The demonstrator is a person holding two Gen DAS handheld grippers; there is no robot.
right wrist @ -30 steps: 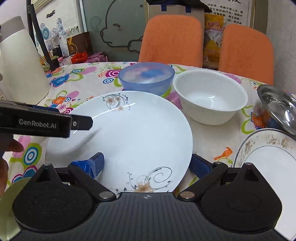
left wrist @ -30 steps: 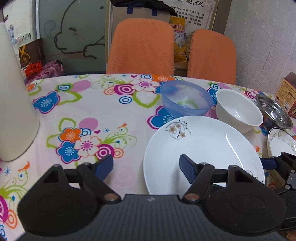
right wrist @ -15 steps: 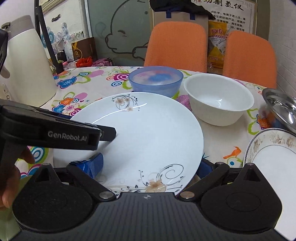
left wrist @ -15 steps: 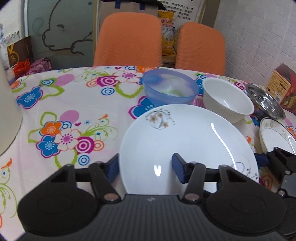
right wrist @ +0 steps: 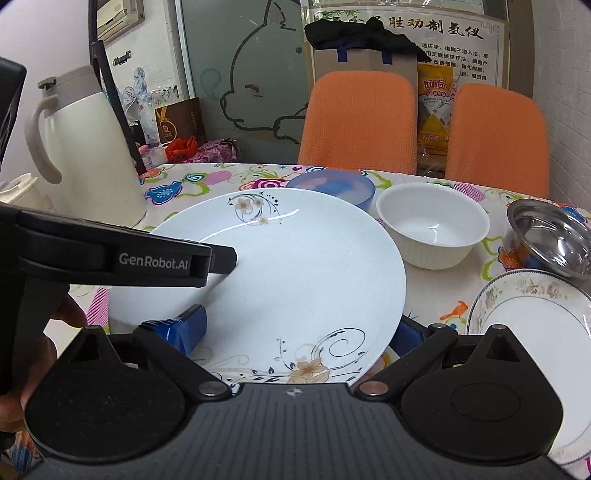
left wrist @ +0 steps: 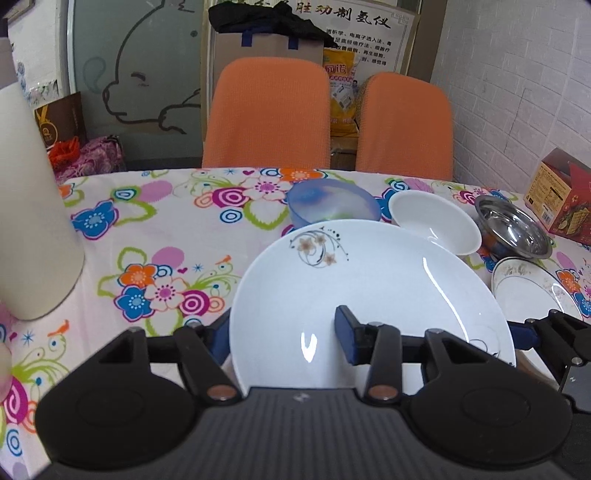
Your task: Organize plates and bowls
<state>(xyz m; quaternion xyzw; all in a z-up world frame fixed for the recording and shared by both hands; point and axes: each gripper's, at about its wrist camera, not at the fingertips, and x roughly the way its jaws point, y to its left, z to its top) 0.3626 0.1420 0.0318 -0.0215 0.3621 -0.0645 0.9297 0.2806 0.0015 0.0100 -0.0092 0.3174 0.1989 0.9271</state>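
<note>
With my left gripper (left wrist: 282, 339) and right gripper (right wrist: 301, 328) each clamped on opposite rims of the large white flowered plate (right wrist: 280, 266), I should keep it level and lift evenly.

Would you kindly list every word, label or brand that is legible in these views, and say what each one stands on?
"GenRobot.AI" on the side of the left gripper.
"肚功制氢仪" as the headline of the wall poster; its smaller lines are too small to read reliably.
Yellow bag between the chairs: printed characters, too blurred to read.
Brown paper bag with a gold emblem: no legible text.
Red carton on the table: print too small to read.
</note>
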